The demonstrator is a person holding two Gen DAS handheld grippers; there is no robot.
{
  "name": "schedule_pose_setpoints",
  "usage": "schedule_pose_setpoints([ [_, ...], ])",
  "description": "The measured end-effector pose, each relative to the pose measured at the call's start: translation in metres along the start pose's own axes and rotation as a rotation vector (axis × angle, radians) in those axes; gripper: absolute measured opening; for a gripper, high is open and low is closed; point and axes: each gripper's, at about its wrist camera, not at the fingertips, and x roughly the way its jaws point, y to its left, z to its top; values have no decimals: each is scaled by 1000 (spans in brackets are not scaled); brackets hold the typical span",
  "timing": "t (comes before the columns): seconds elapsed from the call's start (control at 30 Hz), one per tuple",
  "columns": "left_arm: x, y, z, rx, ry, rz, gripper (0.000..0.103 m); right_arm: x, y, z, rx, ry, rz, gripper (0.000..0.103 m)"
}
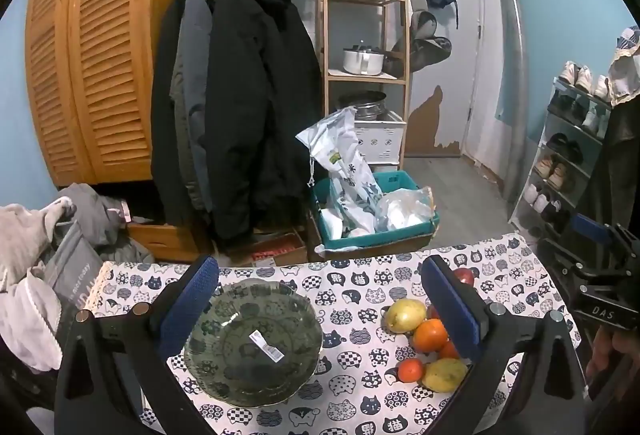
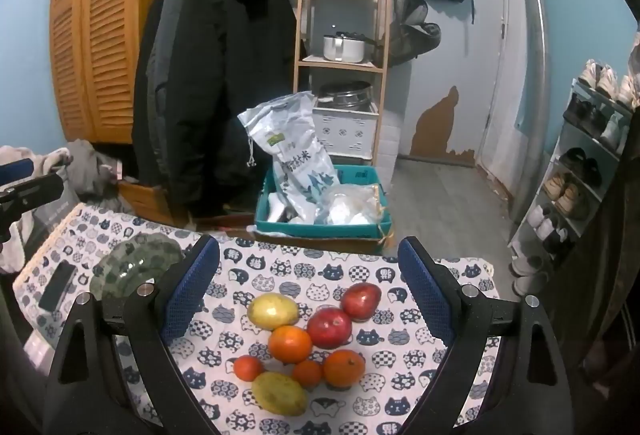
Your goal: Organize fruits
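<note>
A green patterned glass bowl (image 1: 254,341) with a sticker inside sits on the cat-print tablecloth (image 1: 352,287), between the fingers of my open left gripper (image 1: 320,309), which hovers over it. To its right lies a cluster of fruit: a yellow mango (image 1: 405,315), oranges (image 1: 430,335) and another mango (image 1: 445,375). In the right wrist view, my right gripper (image 2: 308,295) stands open above the same cluster: two red apples (image 2: 329,327), oranges (image 2: 290,343), small tangerines (image 2: 248,367) and two mangoes (image 2: 279,393). The bowl (image 2: 132,267) shows at the left, partly hidden by a finger.
A dark phone (image 2: 58,285) lies on the tablecloth (image 2: 360,271) at its left end. Beyond the table's far edge are a teal crate (image 1: 372,211) with bags, hanging coats (image 1: 236,107), a wooden shelf (image 1: 366,35) and a shoe rack (image 1: 568,155).
</note>
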Motion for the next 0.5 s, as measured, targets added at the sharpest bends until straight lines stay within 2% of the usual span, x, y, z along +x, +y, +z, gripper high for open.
schedule_pose_setpoints([
  [0.5,-8,5,2,4,-11,-1,102,-1,1,0,0,-1,-2,89],
])
